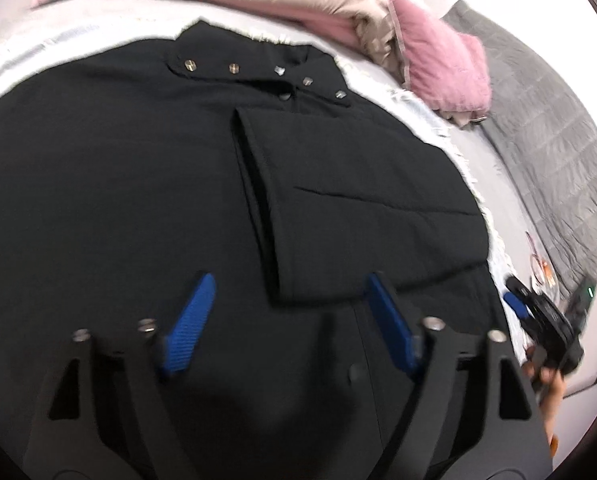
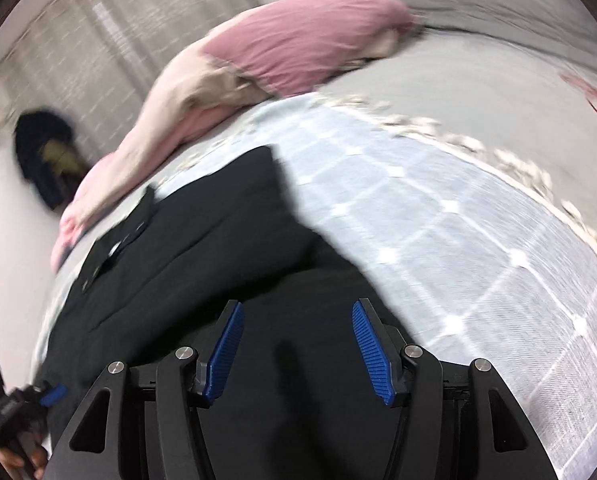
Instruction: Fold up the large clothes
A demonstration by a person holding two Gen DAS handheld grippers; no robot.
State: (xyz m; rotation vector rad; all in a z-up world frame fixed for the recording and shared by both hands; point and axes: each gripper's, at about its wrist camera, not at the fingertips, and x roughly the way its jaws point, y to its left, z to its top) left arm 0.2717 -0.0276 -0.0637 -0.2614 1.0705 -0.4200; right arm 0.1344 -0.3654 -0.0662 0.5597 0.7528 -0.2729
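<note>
A large black jacket [image 1: 146,168] with metal snaps along its collar lies flat on the bed, one sleeve folded across its front. My left gripper [image 1: 288,284] is open just above the jacket's lower part, empty. My right gripper [image 2: 296,314] is open and empty over the jacket's [image 2: 218,248] right side, near its edge. The right gripper also shows in the left wrist view [image 1: 538,312] at the jacket's right edge, and the left gripper shows at the lower left of the right wrist view [image 2: 22,412].
The jacket rests on a pale blue checked blanket [image 2: 458,240] with a fringed edge. A pink and beige duvet [image 1: 338,4] is heaped at the bed's far side. A grey quilt [image 1: 546,152] lies to the right. A dark bag [image 2: 46,160] sits by the wall.
</note>
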